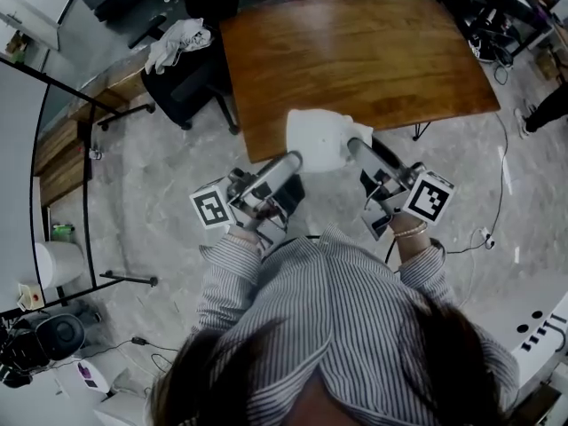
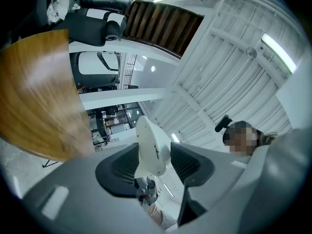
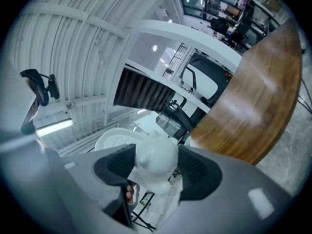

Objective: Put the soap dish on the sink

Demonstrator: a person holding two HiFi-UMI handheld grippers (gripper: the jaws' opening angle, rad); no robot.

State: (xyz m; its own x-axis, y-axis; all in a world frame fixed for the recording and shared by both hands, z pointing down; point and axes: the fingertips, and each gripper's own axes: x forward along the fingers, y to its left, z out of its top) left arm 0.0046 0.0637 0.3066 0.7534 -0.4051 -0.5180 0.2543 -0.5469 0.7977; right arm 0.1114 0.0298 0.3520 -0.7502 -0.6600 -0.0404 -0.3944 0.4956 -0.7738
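The white soap dish (image 1: 319, 138) hangs in the air over the near edge of the brown wooden table (image 1: 364, 56), held from both sides. My left gripper (image 1: 294, 160) is shut on its left edge and my right gripper (image 1: 354, 145) on its right edge. In the left gripper view the dish (image 2: 152, 147) shows edge-on, pinched between the dark pads of the gripper (image 2: 153, 165). In the right gripper view its rounded white body (image 3: 157, 159) fills the gap in the gripper (image 3: 156, 173). No sink is in view.
A black chair (image 1: 191, 82) with a white cloth (image 1: 177, 41) on it stands at the table's left corner. A black metal rail frame (image 1: 87, 162) runs along the left. Cables (image 1: 497, 204) trail over the grey floor at the right.
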